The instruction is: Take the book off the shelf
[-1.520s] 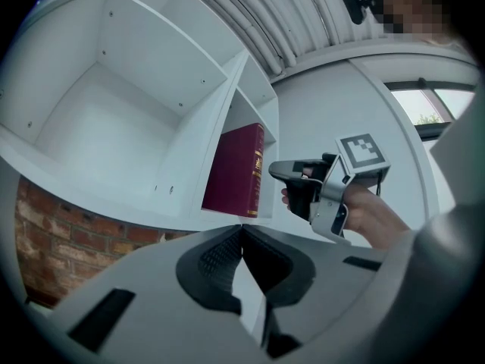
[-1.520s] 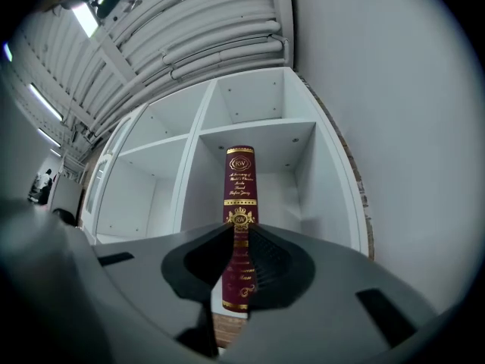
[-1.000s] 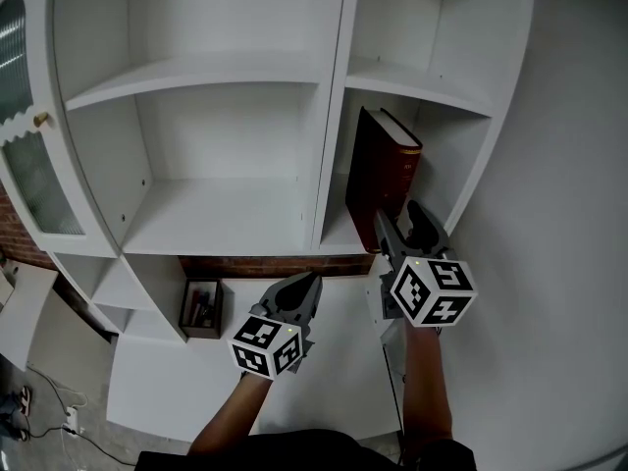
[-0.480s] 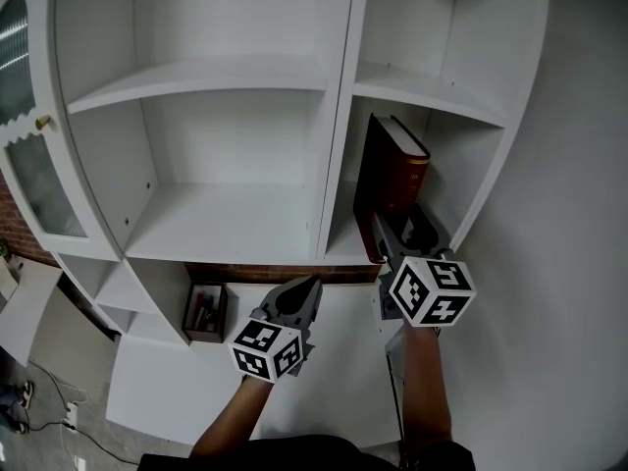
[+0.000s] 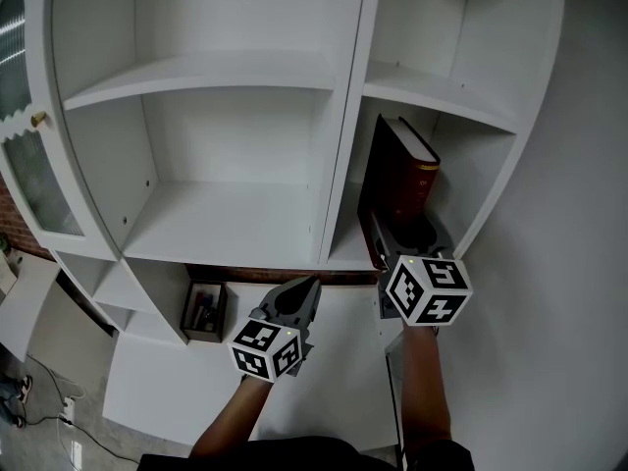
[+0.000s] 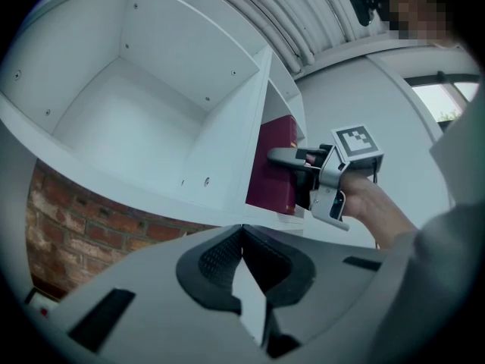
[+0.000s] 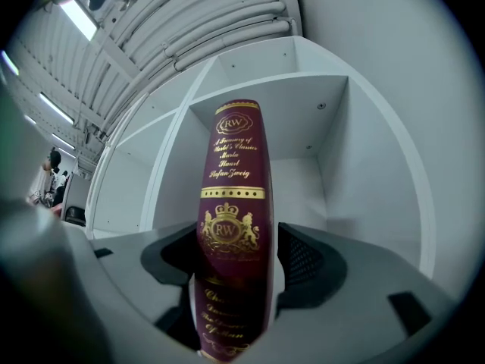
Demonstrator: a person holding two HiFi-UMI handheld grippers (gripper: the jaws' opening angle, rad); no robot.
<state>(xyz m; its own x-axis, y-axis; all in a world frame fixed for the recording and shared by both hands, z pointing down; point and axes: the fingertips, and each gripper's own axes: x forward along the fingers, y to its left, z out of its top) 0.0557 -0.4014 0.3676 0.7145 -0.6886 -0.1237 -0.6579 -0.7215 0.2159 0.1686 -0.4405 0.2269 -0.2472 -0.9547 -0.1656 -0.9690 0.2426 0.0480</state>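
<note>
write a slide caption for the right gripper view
Right gripper, fingers just opened wide, straddles the spine of an upright maroon book in its white shelf bay.

- Head view: from above, steeply down onto the shelf point(image 5: 226, 229), well back.
- Left gripper view: low, looking across at the right gripper point(image 6: 282, 160).
- Right gripper view: close on the book point(image 7: 233, 203), spine-on.
- All three share the book.

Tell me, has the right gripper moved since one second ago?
Yes. The right gripper went forward toward the shelf; its jaws, just opened wider, now straddle the book.
</note>
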